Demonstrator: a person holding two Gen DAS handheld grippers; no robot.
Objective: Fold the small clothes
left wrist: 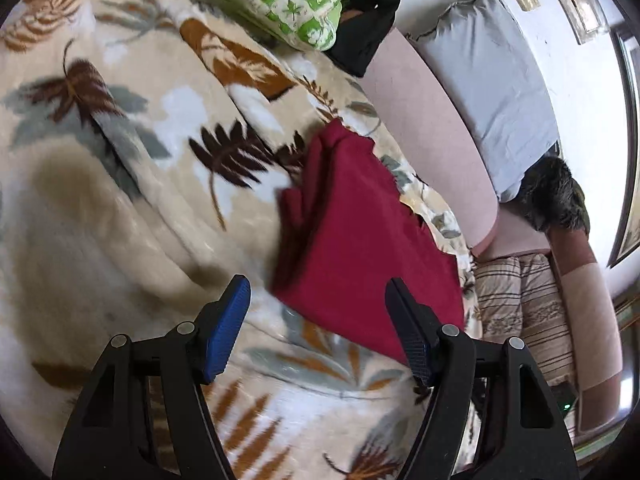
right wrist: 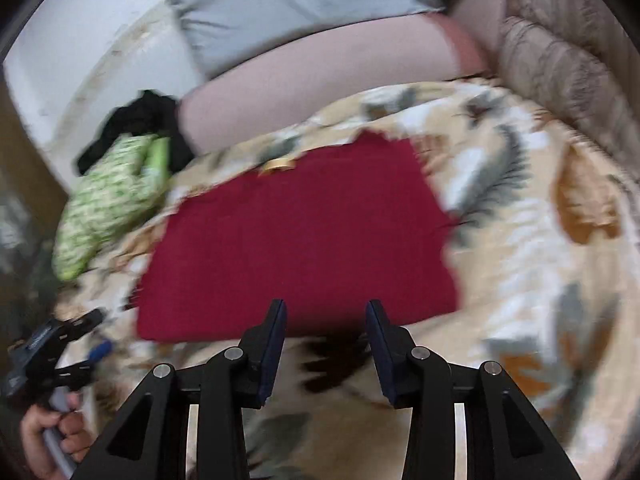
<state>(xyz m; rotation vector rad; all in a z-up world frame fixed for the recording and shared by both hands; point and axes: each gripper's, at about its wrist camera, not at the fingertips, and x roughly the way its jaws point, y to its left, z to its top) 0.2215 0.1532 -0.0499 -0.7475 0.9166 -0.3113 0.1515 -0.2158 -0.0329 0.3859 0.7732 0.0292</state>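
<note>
2 claws, our left claw and right claw, are hanging apart and empty. The red cloth is lying on the leafy blanket. Grabbing blanket too could be spoiling our fold.

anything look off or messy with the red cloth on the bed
Mostly tidy: the red cloth lies folded flat on the leaf-print blanket. Its far edge looks ragged and uneven, and a small gold-coloured thing sits there; blur hides what it is.
</note>
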